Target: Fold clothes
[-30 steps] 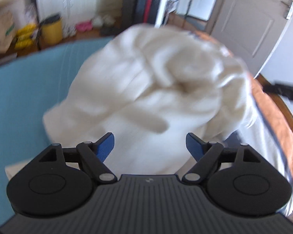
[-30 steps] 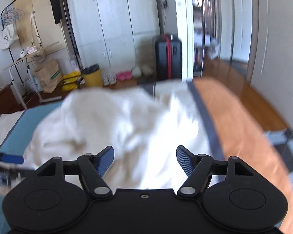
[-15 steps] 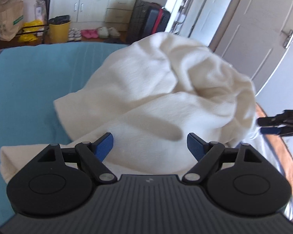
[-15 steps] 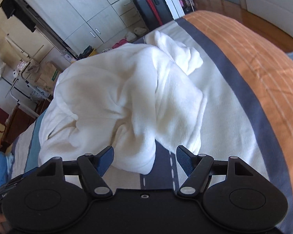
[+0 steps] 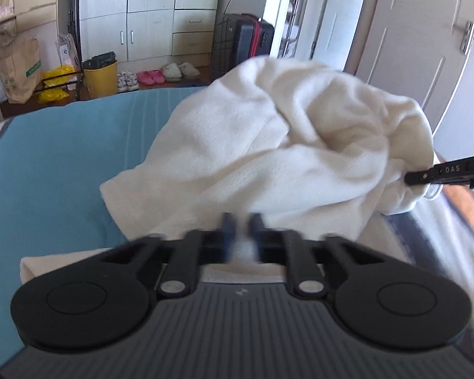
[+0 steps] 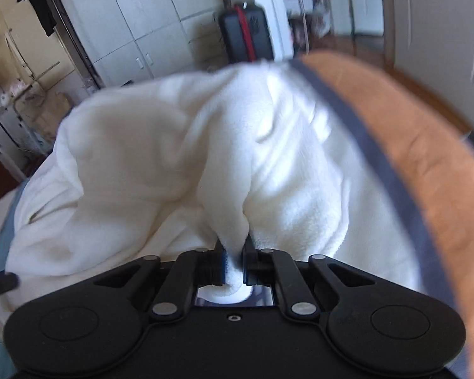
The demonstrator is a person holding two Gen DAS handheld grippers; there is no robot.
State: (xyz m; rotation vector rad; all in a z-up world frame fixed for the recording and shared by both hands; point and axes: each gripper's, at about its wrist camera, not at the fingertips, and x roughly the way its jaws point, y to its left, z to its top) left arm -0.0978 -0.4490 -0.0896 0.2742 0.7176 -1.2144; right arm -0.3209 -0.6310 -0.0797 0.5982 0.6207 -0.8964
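On the bed point(image 5: 47, 164), both the left gripper point(image 5: 240, 237) and the right gripper point(image 6: 234, 262) are closing, pinching the white fleece garment point(image 5: 268, 145).

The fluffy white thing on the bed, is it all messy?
Yes. The white fleece garment sits in a crumpled heap on the striped bedspread instead of lying flat. Both grippers, left and right, pinch its near edge.

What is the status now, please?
Left gripper shut on white fleece garment. Right gripper closing, fleece pinched between. Garment bunched on bed. Nothing blocking.
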